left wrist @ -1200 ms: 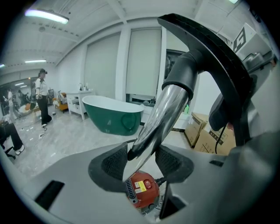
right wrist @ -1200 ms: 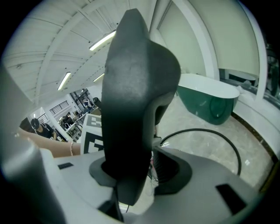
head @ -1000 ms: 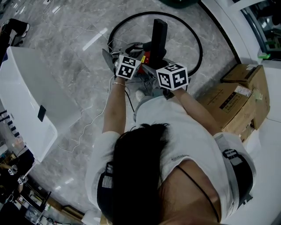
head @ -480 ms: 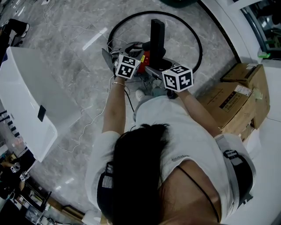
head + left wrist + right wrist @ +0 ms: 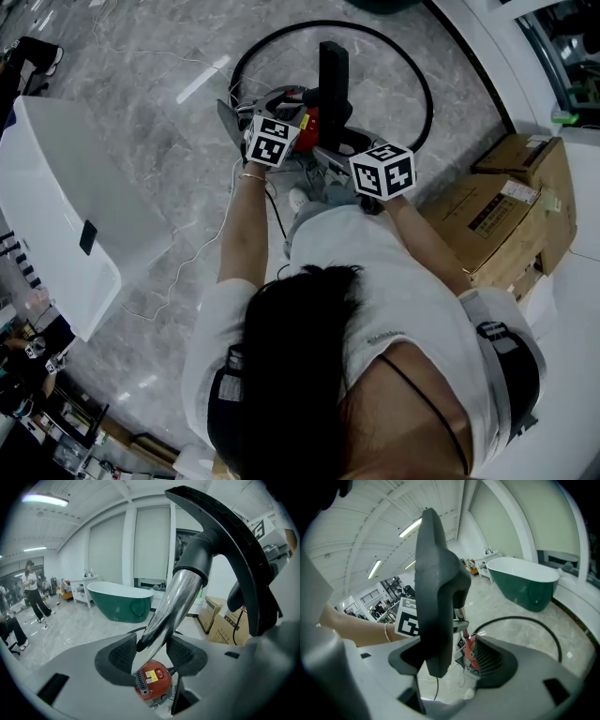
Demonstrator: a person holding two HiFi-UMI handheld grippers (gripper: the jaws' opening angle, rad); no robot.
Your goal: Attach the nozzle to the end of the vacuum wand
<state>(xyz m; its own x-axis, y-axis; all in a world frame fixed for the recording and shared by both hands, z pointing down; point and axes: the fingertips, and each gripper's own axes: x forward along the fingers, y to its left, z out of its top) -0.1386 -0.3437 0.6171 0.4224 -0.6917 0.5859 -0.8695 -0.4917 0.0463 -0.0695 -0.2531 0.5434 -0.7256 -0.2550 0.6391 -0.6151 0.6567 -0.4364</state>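
The wand (image 5: 174, 590) is clamped between left gripper (image 5: 152, 648) fingers (image 5: 122, 654).

You're standing on a grey marble floor (image 5: 169, 112). The red vacuum canister (image 5: 310, 116) is sitting on it, with the black hose (image 5: 431, 94) looping around it, cardboard boxes (image 5: 506, 211) resting to its right and a white bathtub (image 5: 56, 206) standing to its left.

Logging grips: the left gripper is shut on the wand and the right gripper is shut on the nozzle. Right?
No. The right gripper has just been opening; its jaws stand apart around the nozzle, as the right gripper view shows. The left gripper is shut on the wand.
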